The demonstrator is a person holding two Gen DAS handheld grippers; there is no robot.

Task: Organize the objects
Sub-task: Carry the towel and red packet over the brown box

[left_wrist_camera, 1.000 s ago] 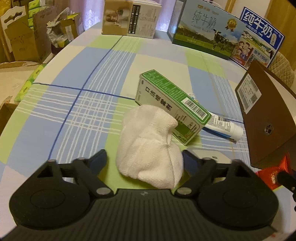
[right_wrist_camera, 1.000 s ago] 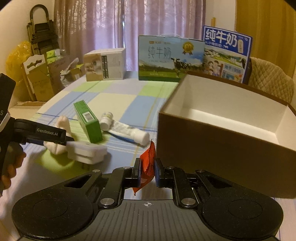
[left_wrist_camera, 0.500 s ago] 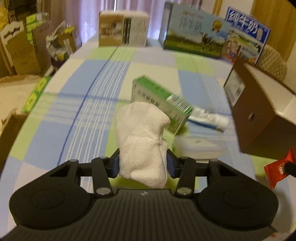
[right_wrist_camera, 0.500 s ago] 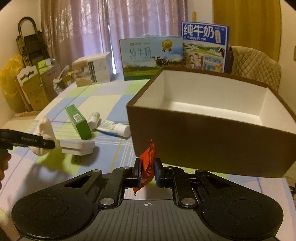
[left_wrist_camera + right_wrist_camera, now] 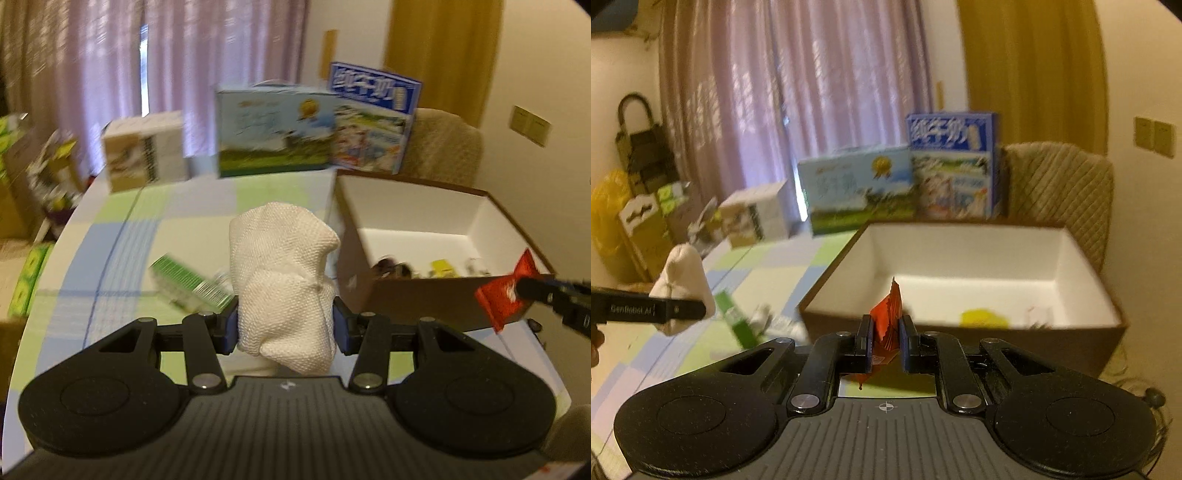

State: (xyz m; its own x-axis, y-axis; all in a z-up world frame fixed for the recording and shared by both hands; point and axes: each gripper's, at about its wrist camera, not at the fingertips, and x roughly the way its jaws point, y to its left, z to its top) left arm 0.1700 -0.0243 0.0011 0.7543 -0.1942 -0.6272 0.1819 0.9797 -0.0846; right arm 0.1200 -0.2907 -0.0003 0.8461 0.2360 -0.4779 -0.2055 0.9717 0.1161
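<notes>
White woven cloth [image 5: 284, 291] fills the lower middle of the left wrist view, clenched from both sides by the left hand-held gripper [image 5: 285, 328], whose blue-padded fingers [image 5: 229, 328] press into its lower half; the bundle stands upright above them. In the right wrist view the same cloth [image 5: 683, 284] shows at the left edge, lifted above the tabletop. The right hand-held gripper [image 5: 885, 349] grips a red packet [image 5: 886, 325] edge-on between its fingers, the crimped top sticking up at frame centre; from the left wrist view that packet [image 5: 506, 291] sits at the right edge, just at the near wall of the box [image 5: 424, 295].

The brown box [image 5: 960, 339], white inside, lies open in the middle right of both views, with a yellow item [image 5: 984, 318] and other small blurred things on its floor. Left of it, on the checked tabletop [image 5: 177, 221], lies a green carton [image 5: 188, 284], blurred. At the far edge stand milk cartons [image 5: 275, 133] and a pale carton [image 5: 144, 153], before purple curtains [image 5: 798, 85]
</notes>
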